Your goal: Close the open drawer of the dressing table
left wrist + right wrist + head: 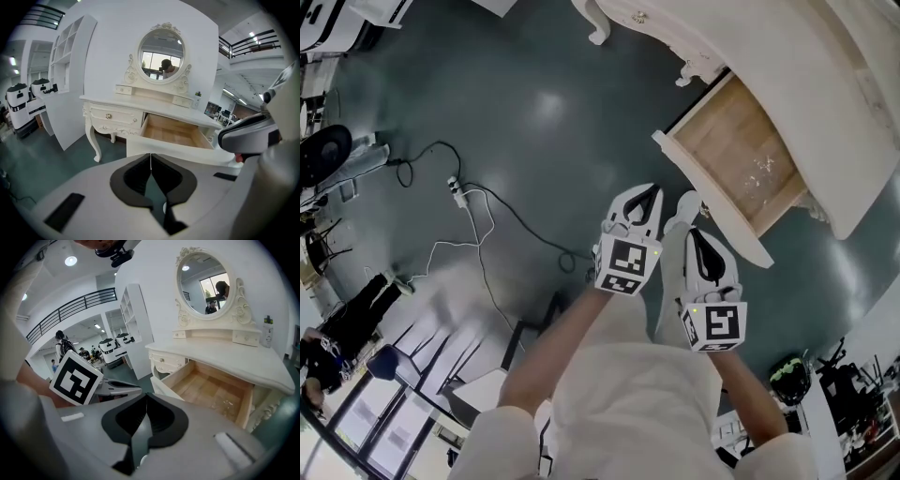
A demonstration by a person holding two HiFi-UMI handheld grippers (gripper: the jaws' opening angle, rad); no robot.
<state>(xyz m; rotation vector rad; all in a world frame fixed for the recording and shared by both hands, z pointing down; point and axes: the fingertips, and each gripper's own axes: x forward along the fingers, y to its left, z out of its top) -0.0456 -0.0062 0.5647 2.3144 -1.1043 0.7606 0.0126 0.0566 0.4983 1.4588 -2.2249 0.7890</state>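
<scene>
drawer standing open, both tongs clenched empty

drawer sits in the upper right of the head view, pulled well out of the white dressing table, with its bare wooden bottom showing and its white front panel running diagonally toward the lower right. in the left gripper view it lies at centre, just above the jaws. in the right gripper view it fills the right middle of the frame, under the tabletop.

right gripper is at centre right of the head view, its tips close beside the drawer's front panel; whether they touch it cannot be told. its jaws are pressed together with nothing between them, as the right gripper view shows. left gripper is just to its left, a little farther from the panel, jaws likewise clenched on nothing. each carries a marker cube, and the person's forearms reach up from the bottom edge.

oval mirror with carved trim stands on the tabletop, upper centre in the left gripper view. a closed drawer with a small knob is left of the open one. a tall white shelving unit stands at upper left. on the dark floor, left of centre in the head view, a cable loops past a power strip.
</scene>
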